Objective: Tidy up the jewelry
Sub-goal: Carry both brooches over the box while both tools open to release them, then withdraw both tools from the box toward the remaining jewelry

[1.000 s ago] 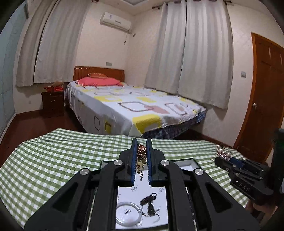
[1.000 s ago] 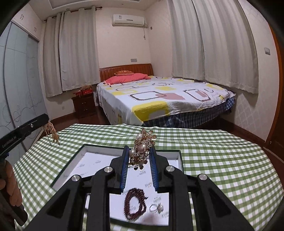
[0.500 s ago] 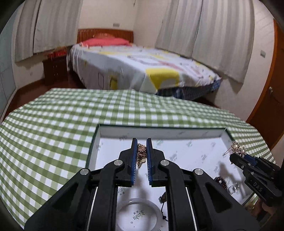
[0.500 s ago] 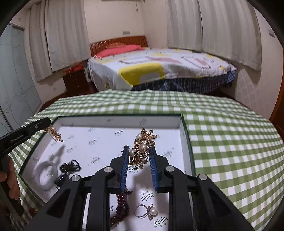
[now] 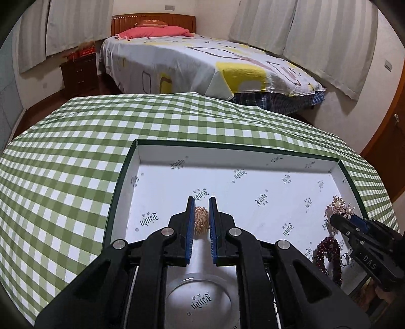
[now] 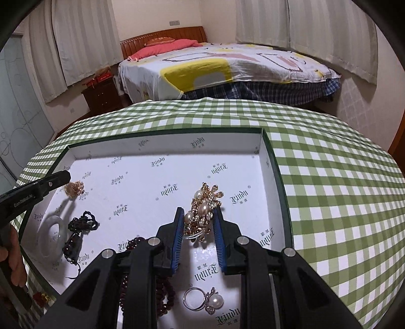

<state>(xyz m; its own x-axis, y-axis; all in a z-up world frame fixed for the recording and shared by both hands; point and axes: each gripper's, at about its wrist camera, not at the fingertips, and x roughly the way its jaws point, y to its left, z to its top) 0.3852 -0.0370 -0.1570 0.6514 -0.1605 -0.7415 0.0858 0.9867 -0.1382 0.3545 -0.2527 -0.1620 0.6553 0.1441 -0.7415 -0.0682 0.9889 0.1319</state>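
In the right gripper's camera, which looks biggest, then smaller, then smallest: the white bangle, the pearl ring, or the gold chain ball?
1. White bangle
2. Pearl ring, though it sits nearest the camera, which flatters it
3. Gold chain ball, farther away

Setting: home bedroom. Made bed (image 5: 202, 60) with red pillow (image 5: 152, 31) and wooden headboard (image 5: 152, 19); bedside cabinet (image 5: 79, 72). Long curtains (image 5: 329, 38); gingham-covered table (image 5: 63, 177) in foreground.

Pale bangle (image 5: 200, 301) in the box (image 5: 238, 149): sides hidden behind left gripper (image 5: 201, 202) arms, near edge cut by frame. Dark red bead bracelet (image 6: 165, 294) mostly behind right gripper (image 6: 200, 211) arms. Gold chain (image 5: 201, 221) lower part hidden between blue pads. Whether it touches the box floor: can't tell. Hand (image 6: 11, 255) cut by left edge.
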